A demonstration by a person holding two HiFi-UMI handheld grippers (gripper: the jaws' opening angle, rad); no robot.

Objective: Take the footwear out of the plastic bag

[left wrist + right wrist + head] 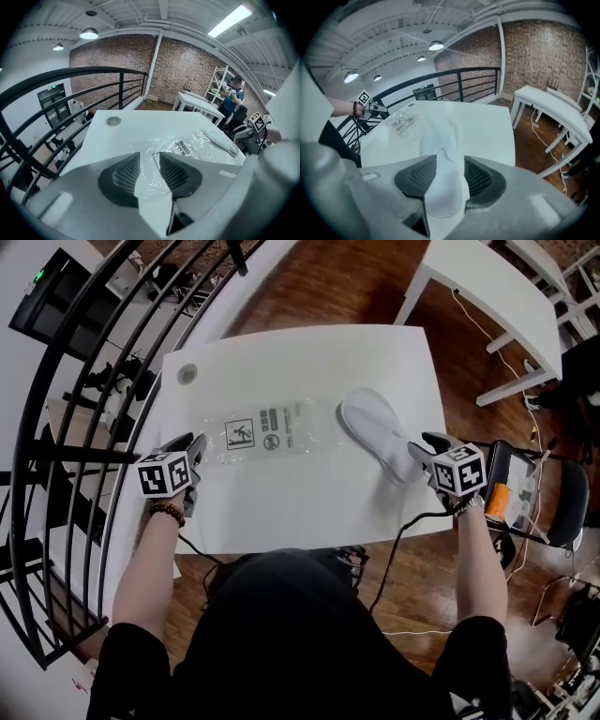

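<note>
White slipper (375,432) lies on table (281,362), outside plastic bag (267,435). Its heel sits between the parted jaws of right gripper (424,448), ungripped. Left gripper (196,450) is released, bag edge between its jaws.

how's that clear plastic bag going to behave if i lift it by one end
Probably floppy: the plastic bag is thin, crinkled clear film lying flat on the table, so it would likely drape and fold on itself. It looks empty, so it is likely very light and apt to slide or flutter when pushed. The glossy film may slip out of a loose pinch.
</note>
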